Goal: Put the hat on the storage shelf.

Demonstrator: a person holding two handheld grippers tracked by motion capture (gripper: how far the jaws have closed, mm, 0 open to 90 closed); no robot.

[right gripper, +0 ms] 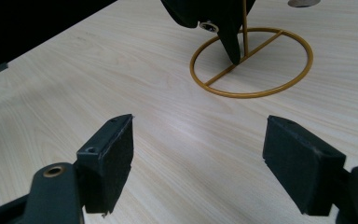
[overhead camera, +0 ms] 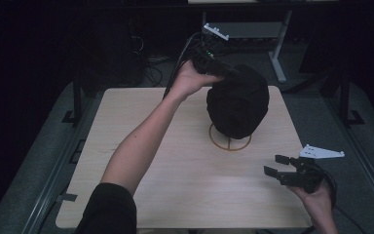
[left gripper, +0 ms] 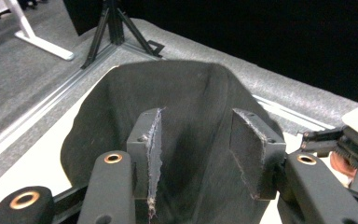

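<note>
High view, from near to far: the right gripper (overhead camera: 278, 165) rests wide apart, holding nothing, on the smooth pale wood table (overhead camera: 175, 195). Farther off, a soft black hat (overhead camera: 237, 101) sits on a round gold wire stand (overhead camera: 230, 143). The left gripper (overhead camera: 213, 66) has part-spread jaws at its back, hat cloth between them.

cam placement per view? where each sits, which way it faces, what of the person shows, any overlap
High view: overhead, facing forward and down on the table; forearms, hands, both grippers.
Left gripper view: on the left gripper, looking along its parted jaws at the black hat.
Right gripper view: on the right gripper, low over the table, facing the gold stand; open jaws.
Shared: hat, table.
</note>
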